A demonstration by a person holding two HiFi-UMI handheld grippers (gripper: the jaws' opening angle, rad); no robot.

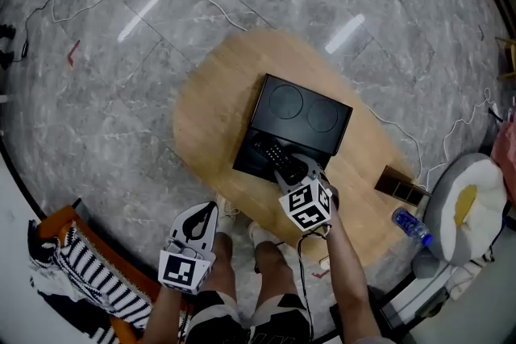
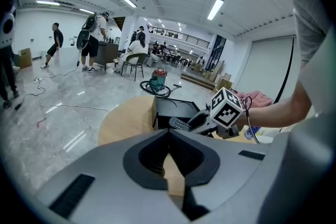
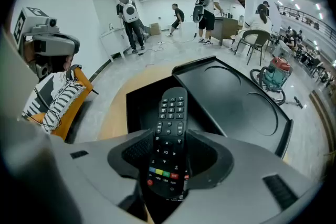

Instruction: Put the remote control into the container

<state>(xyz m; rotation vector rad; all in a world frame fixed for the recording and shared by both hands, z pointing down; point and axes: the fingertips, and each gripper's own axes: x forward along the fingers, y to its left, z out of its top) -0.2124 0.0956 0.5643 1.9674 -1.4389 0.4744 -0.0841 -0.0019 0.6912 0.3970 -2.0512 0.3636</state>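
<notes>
the right hand-held gripper [image 1: 289,167] is pinching the remote control [image 1: 270,151]: in the right gripper view its two jaws press on the sides of the remote control [image 3: 169,144] around its lower half, with the coloured buttons towards the camera and the number keys sticking out past the tips. the remote control is tilted down over the open half of the black container [image 1: 246,165], and its far end reaches in above the dark hollow; whether it touches the bottom cannot be told. the container sits near the middle of the round wooden worktop [image 1: 218,101], and its lid [image 1: 310,113], with two round dents in it, is swung open on the far side. the left hand-held gripper [image 1: 205,213] hangs off the near edge of the worktop, above the person's legs, well apart from the container; in the left gripper view its jaws are pressed together at the tips with nothing between them [image 2: 168,134]. a water bottle [image 1: 409,225] lies at the right edge of the worktop, and a striped cloth [image 1: 81,274] lies on the floor at lower left.
</notes>
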